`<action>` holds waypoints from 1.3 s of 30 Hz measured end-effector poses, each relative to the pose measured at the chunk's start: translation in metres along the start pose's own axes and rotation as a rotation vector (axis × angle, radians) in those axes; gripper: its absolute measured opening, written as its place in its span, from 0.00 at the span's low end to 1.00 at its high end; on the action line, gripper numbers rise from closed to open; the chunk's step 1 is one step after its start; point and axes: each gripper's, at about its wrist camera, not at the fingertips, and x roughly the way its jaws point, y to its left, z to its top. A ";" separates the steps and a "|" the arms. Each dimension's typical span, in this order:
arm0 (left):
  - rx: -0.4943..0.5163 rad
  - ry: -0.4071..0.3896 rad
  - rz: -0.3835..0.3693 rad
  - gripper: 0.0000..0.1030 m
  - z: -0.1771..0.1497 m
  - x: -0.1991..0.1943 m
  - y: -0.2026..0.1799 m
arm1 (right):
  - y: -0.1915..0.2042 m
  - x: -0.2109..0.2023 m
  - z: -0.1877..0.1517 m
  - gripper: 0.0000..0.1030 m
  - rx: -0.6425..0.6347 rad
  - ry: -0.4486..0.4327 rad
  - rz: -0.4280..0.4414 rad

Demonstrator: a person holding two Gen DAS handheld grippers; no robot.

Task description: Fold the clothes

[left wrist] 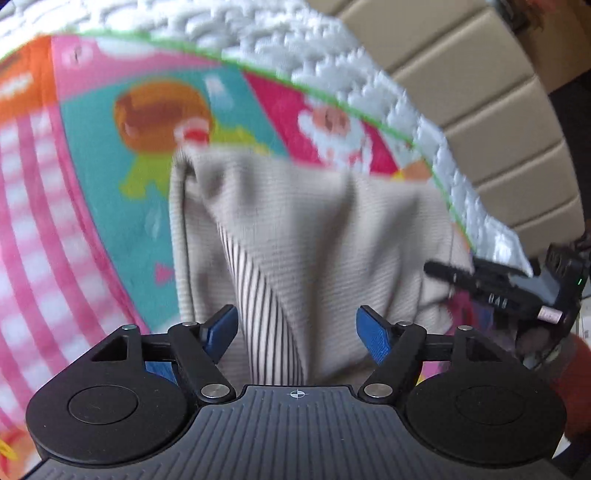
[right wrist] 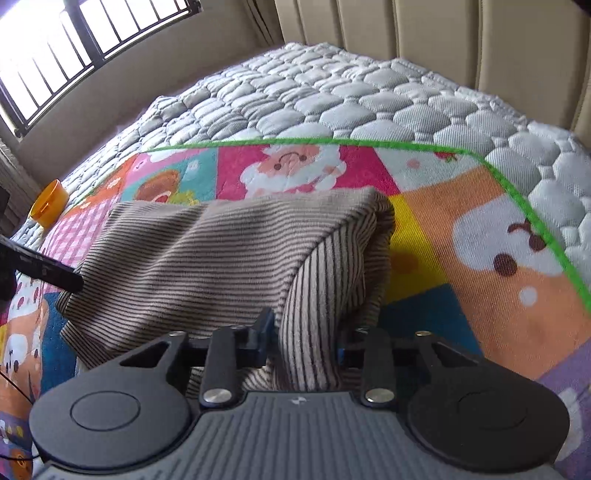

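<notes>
only blurred lettering; left hand-held gripper spread, right hand-held gripper pinching striped garment.

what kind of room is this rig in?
Most likely a bedroom. The striped garment lies on a cartoon-print blanket spread over a quilted mattress, with a padded beige headboard behind and a barred window to one side.

Both cameras sit right behind their grippers and look down, slanting, at the bed from close up. The left one faces the striped garment and the cartoon blanket, blurred. The right one looks toward the window and the padded headboard. Both see the same garment, blanket and quilted mattress, and each sees the other gripper at its edge.
</notes>
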 end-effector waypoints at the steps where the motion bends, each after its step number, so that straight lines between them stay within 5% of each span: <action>1: 0.007 0.022 0.011 0.57 -0.004 0.007 -0.001 | -0.001 0.002 -0.001 0.23 0.036 0.014 0.016; 4: 0.024 -0.001 0.031 0.37 -0.001 0.005 -0.001 | -0.003 -0.008 0.006 0.19 0.151 0.009 0.153; 6: 0.008 -0.048 0.023 0.36 0.009 -0.010 0.005 | -0.005 -0.014 0.011 0.19 0.212 0.005 0.229; 8: 0.010 -0.079 0.052 0.36 0.014 -0.020 0.009 | -0.008 -0.016 0.014 0.19 0.241 0.011 0.256; 11: 0.000 -0.049 0.083 0.36 0.011 -0.016 0.012 | -0.021 0.002 0.003 0.20 0.269 0.085 0.173; 16: 0.062 -0.020 0.152 0.41 0.003 -0.008 0.005 | -0.046 0.002 -0.015 0.30 0.314 0.091 0.155; 20: 0.124 -0.142 0.157 0.47 0.018 -0.036 -0.012 | -0.036 -0.033 0.000 0.59 0.135 -0.028 0.082; 22: 0.146 -0.213 0.165 0.58 0.028 -0.050 -0.025 | -0.028 -0.051 0.014 0.62 0.069 -0.096 0.063; 26: 0.135 -0.239 0.019 0.70 0.033 -0.055 -0.047 | -0.010 -0.064 0.045 0.63 0.002 -0.200 0.087; 32: 0.035 0.027 -0.212 0.79 -0.004 0.015 -0.060 | 0.012 0.007 0.045 0.63 -0.126 -0.073 0.078; 35: -0.065 0.118 -0.229 0.81 -0.022 0.046 -0.048 | 0.014 0.035 0.024 0.63 -0.215 -0.022 0.015; 39: -0.242 0.132 -0.235 0.83 -0.030 0.067 -0.018 | 0.026 0.014 0.019 0.65 -0.305 -0.052 -0.001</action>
